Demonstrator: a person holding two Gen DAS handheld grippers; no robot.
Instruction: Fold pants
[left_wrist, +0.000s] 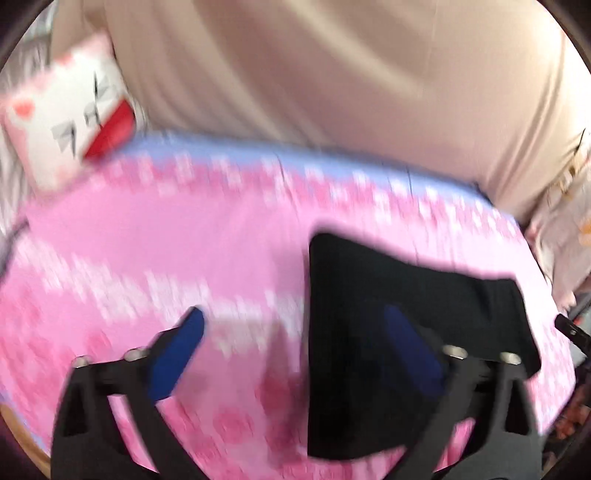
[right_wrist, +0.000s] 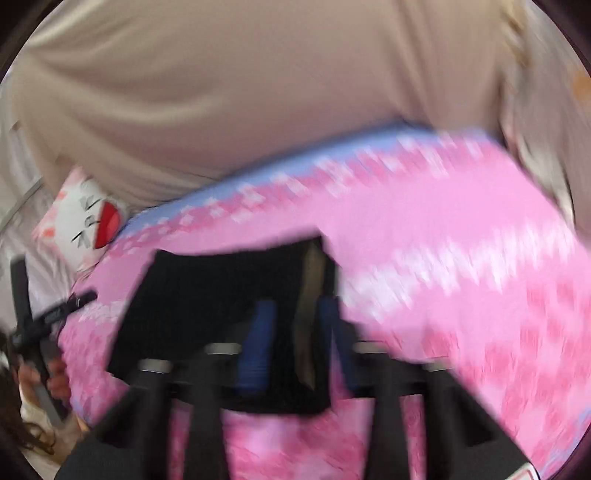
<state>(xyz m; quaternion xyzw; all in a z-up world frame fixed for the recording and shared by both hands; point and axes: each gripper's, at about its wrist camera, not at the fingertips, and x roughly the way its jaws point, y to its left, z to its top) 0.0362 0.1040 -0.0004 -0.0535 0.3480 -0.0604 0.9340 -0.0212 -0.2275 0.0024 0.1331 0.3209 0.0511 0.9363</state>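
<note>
The black pants (left_wrist: 388, 295) lie folded into a compact rectangle on the pink floral bed sheet (left_wrist: 166, 258). Both views are blurred by motion. My left gripper (left_wrist: 295, 328) is open and empty, its right blue finger (left_wrist: 410, 343) over the pants and its left finger (left_wrist: 177, 354) over the sheet. In the right wrist view the pants (right_wrist: 221, 295) fill the centre. My right gripper (right_wrist: 295, 332) has its blue fingers (right_wrist: 258, 339) close together around the pants' right edge, where a paler strip shows; whether it grips the cloth is unclear.
A white pillow with a cartoon face (left_wrist: 66, 110) sits at the bed's far left corner. A beige curtain or cover (left_wrist: 332, 74) hangs behind the bed. The left gripper's handle and hand (right_wrist: 48, 332) show at the left of the right wrist view.
</note>
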